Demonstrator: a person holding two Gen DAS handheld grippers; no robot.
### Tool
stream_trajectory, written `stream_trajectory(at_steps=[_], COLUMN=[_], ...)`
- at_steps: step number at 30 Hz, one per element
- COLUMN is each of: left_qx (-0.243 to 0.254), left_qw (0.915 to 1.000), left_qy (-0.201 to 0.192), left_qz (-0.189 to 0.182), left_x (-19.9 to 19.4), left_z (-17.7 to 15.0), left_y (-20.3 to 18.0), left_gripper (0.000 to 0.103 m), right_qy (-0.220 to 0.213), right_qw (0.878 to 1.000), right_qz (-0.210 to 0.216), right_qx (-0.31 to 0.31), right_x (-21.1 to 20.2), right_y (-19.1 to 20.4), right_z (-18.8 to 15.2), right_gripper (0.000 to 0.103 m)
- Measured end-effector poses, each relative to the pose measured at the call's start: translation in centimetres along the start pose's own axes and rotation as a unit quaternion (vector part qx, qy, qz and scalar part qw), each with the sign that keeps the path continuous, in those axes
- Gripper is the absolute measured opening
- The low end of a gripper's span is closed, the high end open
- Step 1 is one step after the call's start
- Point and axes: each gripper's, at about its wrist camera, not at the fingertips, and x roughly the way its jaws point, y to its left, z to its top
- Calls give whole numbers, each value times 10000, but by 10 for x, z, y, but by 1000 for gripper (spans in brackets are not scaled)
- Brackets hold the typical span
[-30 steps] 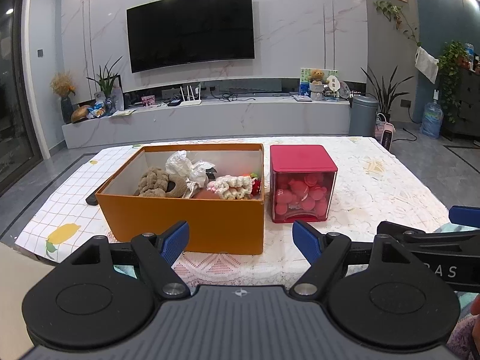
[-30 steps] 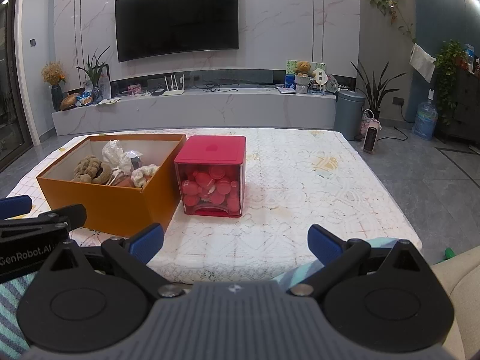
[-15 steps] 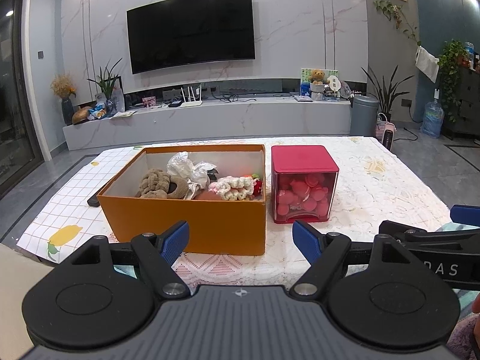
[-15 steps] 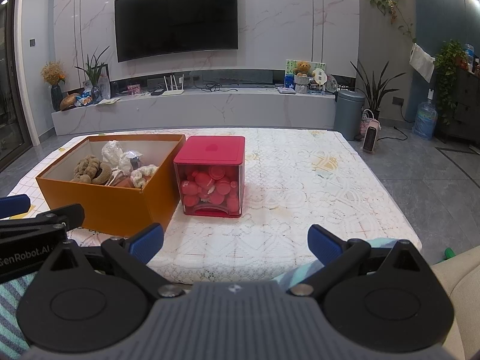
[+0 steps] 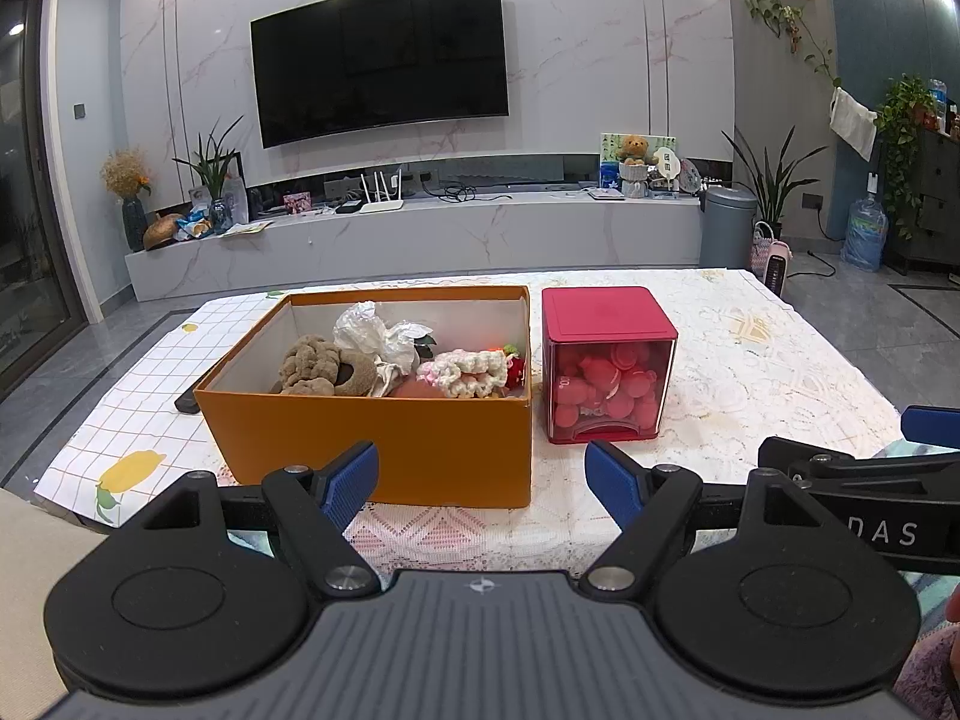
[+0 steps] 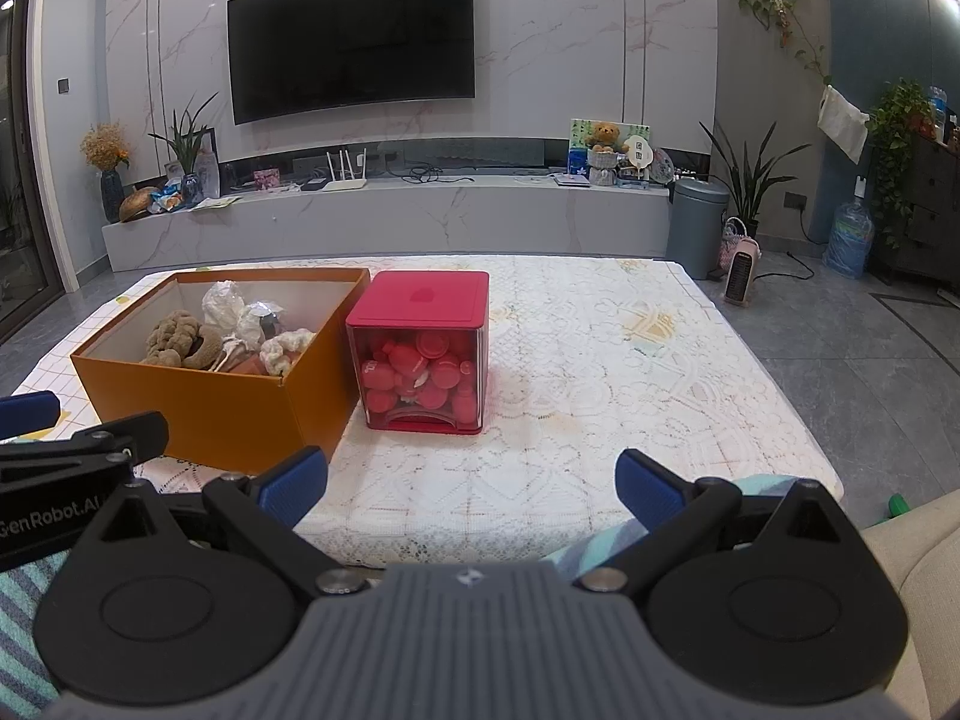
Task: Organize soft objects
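Observation:
An open orange box (image 5: 384, 432) (image 6: 240, 414) stands on the table and holds soft items: a brown plush piece (image 5: 312, 363) (image 6: 174, 333), white crumpled material (image 5: 372, 330) and a pink and cream crochet piece (image 5: 465, 372). Right beside it stands a red-lidded clear box (image 5: 609, 360) (image 6: 423, 354) full of red round items. My left gripper (image 5: 480, 483) hangs open near the table's front edge, in front of the orange box, holding nothing. Further right, my right gripper (image 6: 471, 483) is also open and empty, off the near edge.
A lace cloth (image 6: 600, 372) covers the table, with a checked cloth (image 5: 150, 396) at the left. A dark flat object (image 5: 187, 402) lies behind the orange box's left side. Beyond stand a TV wall and console (image 5: 420, 234). A beige cushion (image 6: 912, 546) is at the right.
Both views have edged slightly; the boxes sit a touch closer in the left wrist view. The grippers stay open and nothing on the table has moved.

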Motion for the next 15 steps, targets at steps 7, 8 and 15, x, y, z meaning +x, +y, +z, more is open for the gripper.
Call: stream_trajectory(at_steps=[7, 8, 15], left_qx=[10, 14, 22], left_qw=[10000, 10000, 10000], left_qy=[-8, -9, -15], left_qz=[4, 7, 7], left_x=[0, 0, 0], left_z=[-1, -1, -1], left_y=[0, 0, 0], left_gripper=[92, 92, 92], right_qy=[23, 23, 41], right_qw=[10000, 10000, 10000], right_qz=[-3, -2, -4], right_qx=[19, 23, 33], right_x=[1, 1, 1], right_y=[0, 0, 0], right_z=[-1, -1, -1], right_gripper=[100, 100, 100])
